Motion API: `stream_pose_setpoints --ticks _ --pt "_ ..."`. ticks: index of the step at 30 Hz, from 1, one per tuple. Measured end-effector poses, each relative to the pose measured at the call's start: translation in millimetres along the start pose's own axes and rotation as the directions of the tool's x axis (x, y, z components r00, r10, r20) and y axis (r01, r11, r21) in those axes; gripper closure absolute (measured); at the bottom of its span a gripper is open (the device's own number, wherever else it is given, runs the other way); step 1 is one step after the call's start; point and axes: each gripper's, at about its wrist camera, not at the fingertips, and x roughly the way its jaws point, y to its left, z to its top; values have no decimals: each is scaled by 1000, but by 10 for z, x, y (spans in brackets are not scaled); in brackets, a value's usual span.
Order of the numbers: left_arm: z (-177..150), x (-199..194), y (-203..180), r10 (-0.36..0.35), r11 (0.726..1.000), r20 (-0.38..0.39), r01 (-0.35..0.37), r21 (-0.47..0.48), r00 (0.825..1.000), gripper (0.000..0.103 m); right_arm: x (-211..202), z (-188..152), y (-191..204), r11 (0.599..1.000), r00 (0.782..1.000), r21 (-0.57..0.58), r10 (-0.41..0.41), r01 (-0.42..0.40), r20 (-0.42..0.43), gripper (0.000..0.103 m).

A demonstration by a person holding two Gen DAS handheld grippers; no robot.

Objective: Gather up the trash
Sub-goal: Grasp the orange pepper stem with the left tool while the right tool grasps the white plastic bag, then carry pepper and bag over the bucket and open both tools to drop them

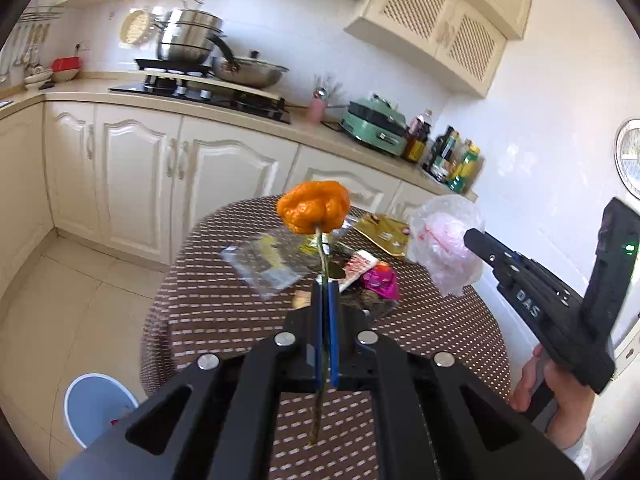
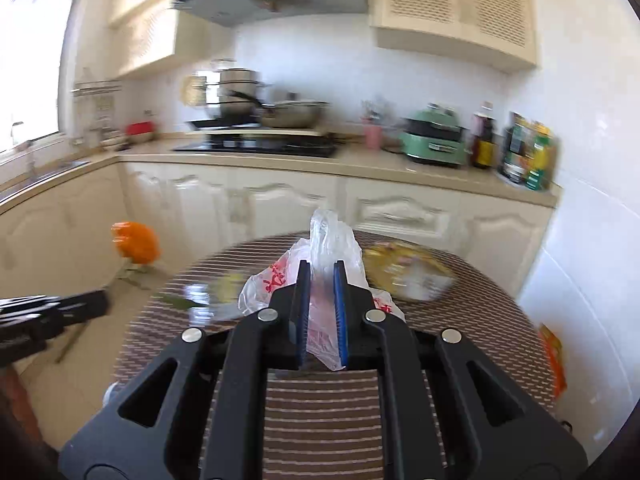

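L hand-held gripper clamps the orange flower's stem, stem upright above desk. Bin sits low-left, nearest L. R hand-held gripper pinches plastic bag.

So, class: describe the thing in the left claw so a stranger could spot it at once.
Find the round table with the brown dotted cloth. Above its wrappers, the left claw pinches a thin green stem. It ends in an orange flower, the only bloom among the litter.
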Motion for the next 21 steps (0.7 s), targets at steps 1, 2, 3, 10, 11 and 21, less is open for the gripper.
stream_pose_setpoints --ticks 1,2,3,10,11,21 --pt "-11 -70 80 10 1000 5 -10 -9 1000 100 -15 21 189 998 998 -8 55 -55 1 92" --pt "-26 -132 174 22 1000 8 -21 -22 1000 100 -14 28 324 996 996 -16 89 -89 -1 92" --pt "-56 -210 305 41 998 11 -40 -38 999 100 -2 30 501 991 992 -30 127 -128 -6 92" --pt "-379 -663 1323 194 968 -12 -193 -158 981 100 286 -171 1910 916 916 -83 382 -393 -118 92" --pt "-462 -724 1531 224 957 -28 -225 -184 974 100 314 -222 2067 905 905 -88 404 -417 -133 92" --pt "-1400 -565 3218 351 811 -286 -442 -382 892 100 1298 -1231 3543 808 725 5 531 -589 -438 92"
